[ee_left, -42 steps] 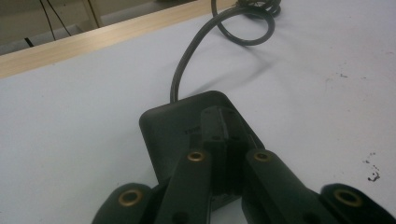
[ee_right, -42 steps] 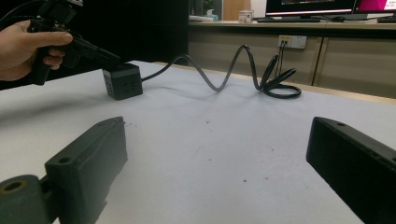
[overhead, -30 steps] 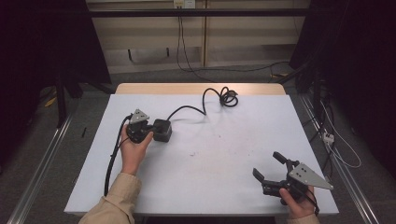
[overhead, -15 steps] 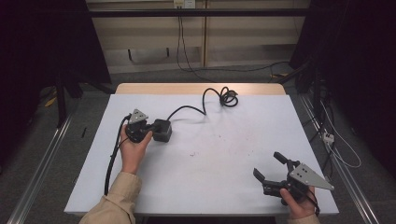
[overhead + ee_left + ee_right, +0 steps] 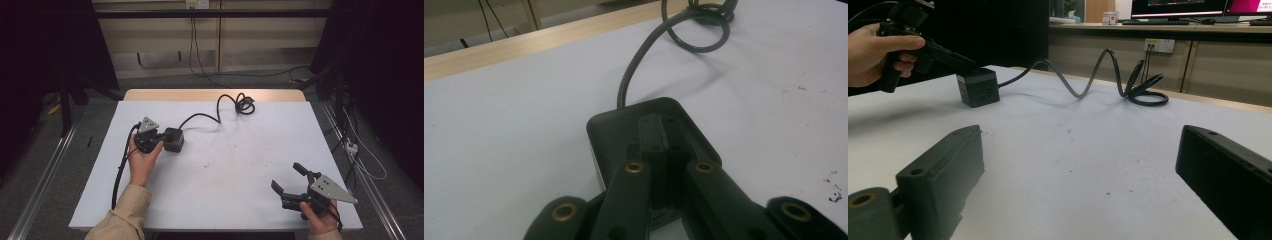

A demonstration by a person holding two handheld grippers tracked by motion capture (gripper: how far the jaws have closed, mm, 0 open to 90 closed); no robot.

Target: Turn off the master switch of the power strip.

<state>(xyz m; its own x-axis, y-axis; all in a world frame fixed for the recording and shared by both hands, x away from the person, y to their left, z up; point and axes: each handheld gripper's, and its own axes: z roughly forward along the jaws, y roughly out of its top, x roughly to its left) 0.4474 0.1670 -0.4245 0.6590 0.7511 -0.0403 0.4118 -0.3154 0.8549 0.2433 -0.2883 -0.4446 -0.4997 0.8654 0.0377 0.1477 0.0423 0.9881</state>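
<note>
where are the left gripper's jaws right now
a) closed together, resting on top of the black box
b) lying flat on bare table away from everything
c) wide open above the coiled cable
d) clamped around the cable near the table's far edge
a: in the left gripper view the left gripper has its jaws pressed together over the top of the black box, whose cable runs off toward the far edge.

Light fell evenly from above on my white table (image 5: 240,150); surroundings stayed dark, shadows soft, my near jaws blurred.
</note>
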